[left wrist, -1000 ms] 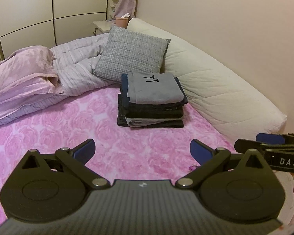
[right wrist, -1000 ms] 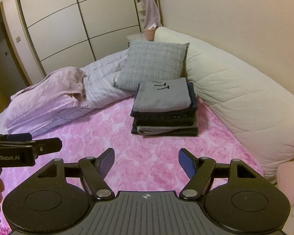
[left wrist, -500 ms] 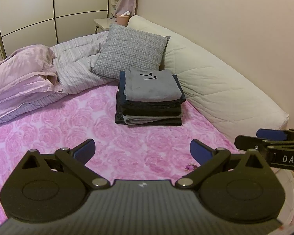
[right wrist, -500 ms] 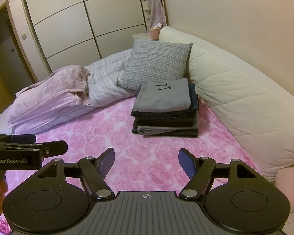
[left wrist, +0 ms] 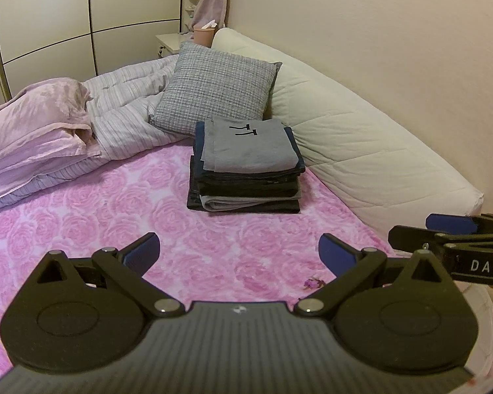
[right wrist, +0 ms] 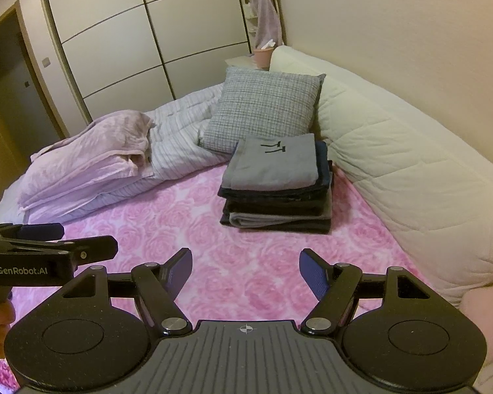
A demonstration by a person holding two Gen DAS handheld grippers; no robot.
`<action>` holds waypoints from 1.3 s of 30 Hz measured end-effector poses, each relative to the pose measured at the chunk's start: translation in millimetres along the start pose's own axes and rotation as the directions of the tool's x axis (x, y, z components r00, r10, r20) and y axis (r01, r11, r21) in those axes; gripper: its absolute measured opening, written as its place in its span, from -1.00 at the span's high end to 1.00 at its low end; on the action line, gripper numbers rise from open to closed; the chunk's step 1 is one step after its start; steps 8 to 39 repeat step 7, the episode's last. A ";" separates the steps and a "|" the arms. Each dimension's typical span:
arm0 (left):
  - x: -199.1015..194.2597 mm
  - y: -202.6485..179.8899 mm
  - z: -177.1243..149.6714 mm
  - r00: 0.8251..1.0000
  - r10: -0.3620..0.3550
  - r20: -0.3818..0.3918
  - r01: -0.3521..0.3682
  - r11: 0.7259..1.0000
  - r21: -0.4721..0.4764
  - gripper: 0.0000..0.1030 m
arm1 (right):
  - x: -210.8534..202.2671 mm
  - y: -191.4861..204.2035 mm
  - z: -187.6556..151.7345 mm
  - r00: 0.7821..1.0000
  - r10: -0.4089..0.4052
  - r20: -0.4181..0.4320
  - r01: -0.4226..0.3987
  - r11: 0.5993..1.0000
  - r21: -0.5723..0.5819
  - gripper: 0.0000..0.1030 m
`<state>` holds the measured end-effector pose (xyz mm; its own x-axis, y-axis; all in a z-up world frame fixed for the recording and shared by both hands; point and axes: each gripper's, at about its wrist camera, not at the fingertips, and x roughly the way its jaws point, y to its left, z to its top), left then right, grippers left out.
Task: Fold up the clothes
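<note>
Folded clothes [left wrist: 246, 167] sit in a neat stack ahead of both my grippers, well beyond the fingertips. My left gripper [left wrist: 239, 252] hangs above the pink rose sheet [left wrist: 115, 216], jaws spread wide, gripping nothing — my right gripper [right wrist: 245, 267] likewise, wide apart and empty. Behind the stack leans a grey checked cushion [left wrist: 217, 93]; to its right lies a long cream bolster [left wrist: 361, 151].

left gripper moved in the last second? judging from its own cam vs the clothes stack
Yes. In the left wrist view the stack of folded clothes and grey cushion sit slightly lower and nearer, so the open left gripper tilted up or eased forward a little.
</note>
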<state>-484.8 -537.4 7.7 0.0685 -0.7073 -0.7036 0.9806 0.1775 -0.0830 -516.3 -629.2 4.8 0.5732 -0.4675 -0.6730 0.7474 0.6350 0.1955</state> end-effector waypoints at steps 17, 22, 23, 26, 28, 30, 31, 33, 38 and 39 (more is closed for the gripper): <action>-0.2 -7.0 -2.8 1.000 0.010 0.006 -0.010 1.000 -0.007 -0.97 | -0.8 -9.1 2.1 1.000 0.012 0.006 -0.012 1.000 -0.009 -0.34; -0.2 -7.0 -2.8 1.000 0.010 0.006 -0.010 1.000 -0.007 -0.97 | -0.8 -9.1 2.1 1.000 0.012 0.006 -0.012 1.000 -0.009 -0.34; -0.2 -7.0 -2.8 1.000 0.010 0.006 -0.010 1.000 -0.007 -0.97 | -0.8 -9.1 2.1 1.000 0.012 0.006 -0.012 1.000 -0.009 -0.34; -0.2 -7.0 -2.8 1.000 0.010 0.006 -0.010 1.000 -0.007 -0.97 | -0.8 -9.1 2.1 1.000 0.012 0.006 -0.012 1.000 -0.009 -0.34; -0.2 -7.0 -2.8 1.000 0.010 0.006 -0.010 1.000 -0.007 -0.97 | -0.8 -9.1 2.1 1.000 0.012 0.006 -0.012 1.000 -0.009 -0.34; -0.2 -7.0 -2.8 1.000 0.010 0.006 -0.010 1.000 -0.007 -0.97 | -0.8 -9.1 2.1 1.000 0.012 0.006 -0.012 1.000 -0.009 -0.34; -0.2 -7.0 -2.8 1.000 0.010 0.006 -0.010 1.000 -0.007 -0.97 | -0.8 -9.1 2.1 1.000 0.012 0.006 -0.012 1.000 -0.009 -0.34; -0.2 -7.0 -2.8 1.000 0.010 0.006 -0.010 1.000 -0.007 -0.97 | -0.8 -9.1 2.1 1.000 0.012 0.006 -0.012 1.000 -0.009 -0.34; -0.2 -7.0 -2.8 1.000 0.010 0.006 -0.010 1.000 -0.007 -0.97 | -0.8 -9.1 2.1 1.000 0.012 0.006 -0.012 1.000 -0.009 -0.34; -0.2 -7.0 -2.8 1.000 0.010 0.006 -0.010 1.000 -0.007 -0.97 | -0.8 -9.1 2.1 1.000 0.012 0.006 -0.012 1.000 -0.009 -0.34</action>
